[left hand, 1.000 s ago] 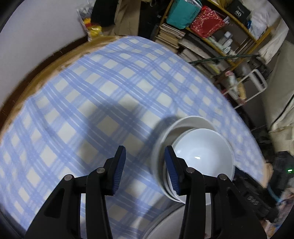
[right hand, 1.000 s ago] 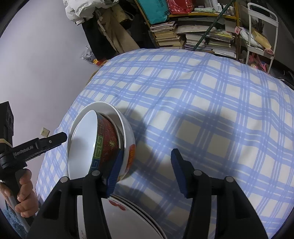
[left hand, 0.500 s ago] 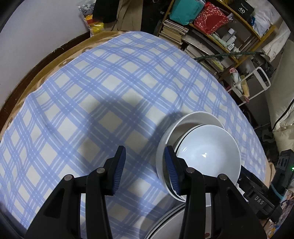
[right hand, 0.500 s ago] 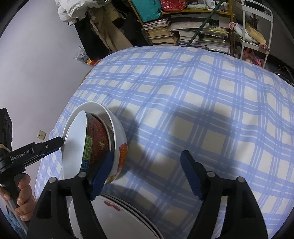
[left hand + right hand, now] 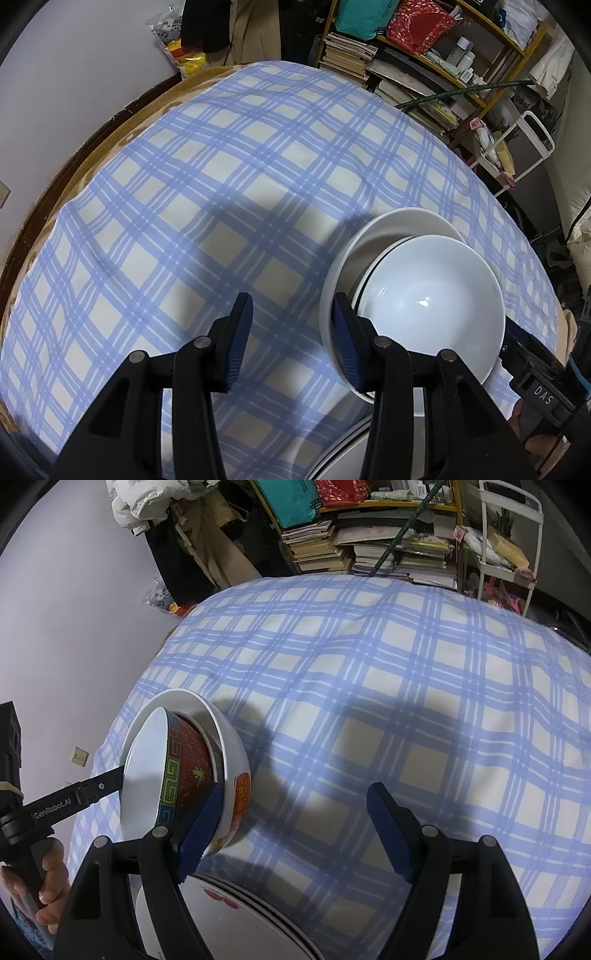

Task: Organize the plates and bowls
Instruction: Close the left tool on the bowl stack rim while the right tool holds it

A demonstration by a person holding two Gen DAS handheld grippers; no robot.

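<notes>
A stack of nested bowls stands on the blue checked tablecloth (image 5: 207, 206). The top bowl (image 5: 428, 302) is white inside and red patterned outside (image 5: 190, 771). It sits in a larger white bowl (image 5: 391, 229) with orange marks (image 5: 236, 775). My left gripper (image 5: 291, 339) is open and empty just left of the stack, its right finger by the rim. My right gripper (image 5: 295, 827) is open and empty, its left finger against the stack's side. White plates (image 5: 251, 919) lie stacked below the bowls at the near edge.
Shelves of books and bags (image 5: 406, 55) stand beyond the table's far side. A white wire rack (image 5: 506, 535) stands at the far right. A pale wall (image 5: 74, 609) is to the left. The left gripper and hand show in the right wrist view (image 5: 44, 812).
Both grippers have pulled back and up a little from the bowl stack. The right gripper's jaws have opened wider. The bowls stay in place.
</notes>
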